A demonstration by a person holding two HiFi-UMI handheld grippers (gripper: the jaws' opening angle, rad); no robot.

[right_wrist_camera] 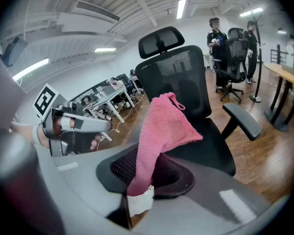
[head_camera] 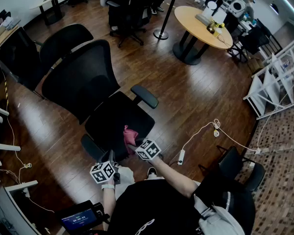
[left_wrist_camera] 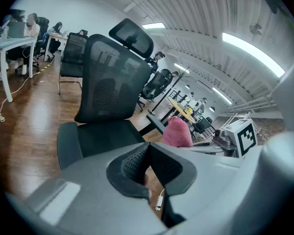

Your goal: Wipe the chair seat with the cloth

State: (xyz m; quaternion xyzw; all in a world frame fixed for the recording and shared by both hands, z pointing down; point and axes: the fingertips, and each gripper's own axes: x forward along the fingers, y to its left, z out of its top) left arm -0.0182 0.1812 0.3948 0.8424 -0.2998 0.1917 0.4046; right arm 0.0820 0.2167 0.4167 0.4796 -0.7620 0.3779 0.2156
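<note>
Pinching the pink cloth (right_wrist_camera: 162, 129) by one end, the right tool (right_wrist_camera: 146, 173) is holding it over the front of the chair seat (right_wrist_camera: 208, 148), probably so the loose part can drop flat for wiping. The left tool (left_wrist_camera: 148, 161), jaws together on nothing, is hovering just off that seat's front, likely kept clear.

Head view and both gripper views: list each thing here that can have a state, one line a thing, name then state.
left claw, shut, nothing between its jaws.
right claw, shut on the pink cloth.
pink cloth, clamped at one end, bunched, standing up out of the jaws.
chair seat, bare; the cloth is held near its front edge, contact cannot be told.
</note>
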